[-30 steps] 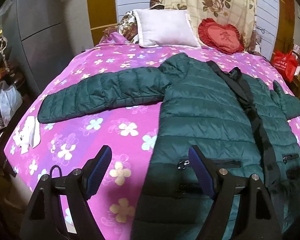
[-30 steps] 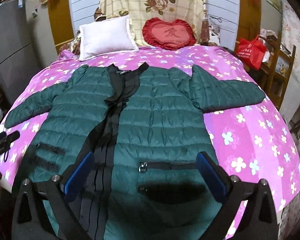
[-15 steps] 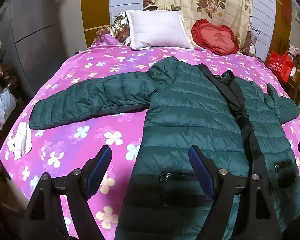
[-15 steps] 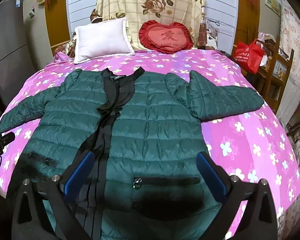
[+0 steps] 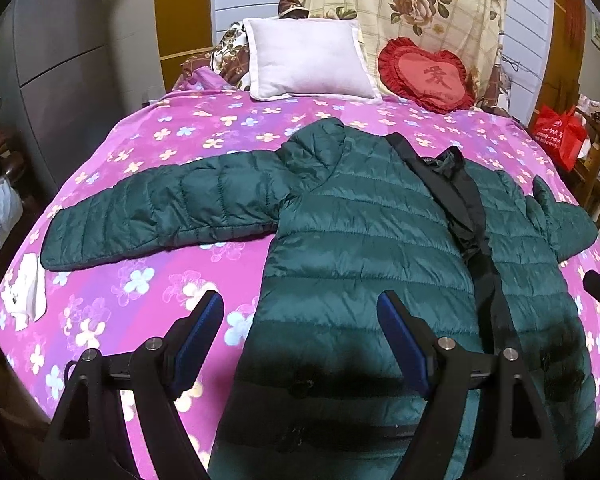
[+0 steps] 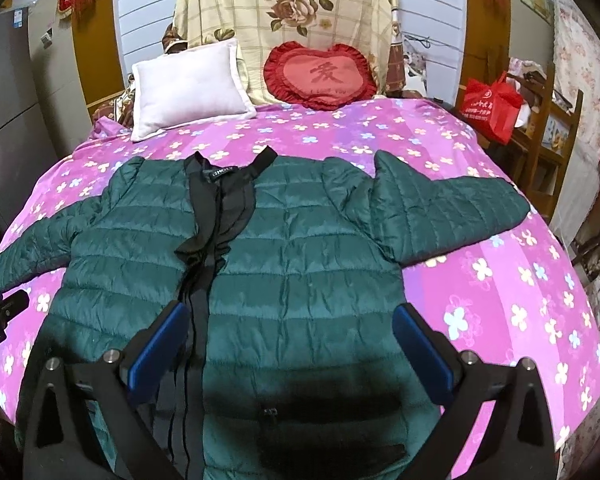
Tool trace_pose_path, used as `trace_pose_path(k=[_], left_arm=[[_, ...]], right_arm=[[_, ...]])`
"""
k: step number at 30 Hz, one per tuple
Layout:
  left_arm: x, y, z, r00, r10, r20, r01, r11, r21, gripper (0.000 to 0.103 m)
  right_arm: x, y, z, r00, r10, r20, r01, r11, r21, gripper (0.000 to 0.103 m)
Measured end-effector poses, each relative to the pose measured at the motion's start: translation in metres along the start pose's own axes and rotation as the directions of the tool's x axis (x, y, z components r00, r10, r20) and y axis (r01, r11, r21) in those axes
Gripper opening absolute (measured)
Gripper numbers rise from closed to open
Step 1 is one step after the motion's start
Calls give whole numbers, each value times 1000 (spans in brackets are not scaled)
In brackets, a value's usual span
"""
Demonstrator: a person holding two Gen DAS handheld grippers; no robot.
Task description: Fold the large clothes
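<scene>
Both tongs sit farther back from the jacket than a second ago, so more of the bed shows and the pocket zips have slid under the tongs' shadow. The left tongs stand wide apart with nothing between the blue pads; they hover over the jacket's lower left edge, touching no cloth. The right tongs are spread wide too and hold nothing, poised above the jacket's front beside the black zip strip. The dark green quilted jacket lies flat, front up, on the pink flowered bed, both sleeves stretched out sideways. A white pillow and a red heart cushion lean at the head.
</scene>
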State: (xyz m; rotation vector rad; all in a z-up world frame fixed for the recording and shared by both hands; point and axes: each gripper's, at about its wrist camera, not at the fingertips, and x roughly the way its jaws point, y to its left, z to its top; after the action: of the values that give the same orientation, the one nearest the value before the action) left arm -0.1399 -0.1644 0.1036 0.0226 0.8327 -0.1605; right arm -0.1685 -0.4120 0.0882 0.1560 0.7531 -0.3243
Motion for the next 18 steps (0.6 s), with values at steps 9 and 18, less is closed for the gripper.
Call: trace_pose_path(k=[9, 18], left_arm=[[7, -5, -1, 1000, -13, -18, 13, 1000, -3, 44], [-4, -11, -45, 994, -65, -85, 66, 998, 12, 44]], right_arm=[[10, 2, -1, 1000, 15, -15, -14, 1000, 17, 103], [-10, -8, -41, 998, 12, -54, -11, 999, 33, 103]])
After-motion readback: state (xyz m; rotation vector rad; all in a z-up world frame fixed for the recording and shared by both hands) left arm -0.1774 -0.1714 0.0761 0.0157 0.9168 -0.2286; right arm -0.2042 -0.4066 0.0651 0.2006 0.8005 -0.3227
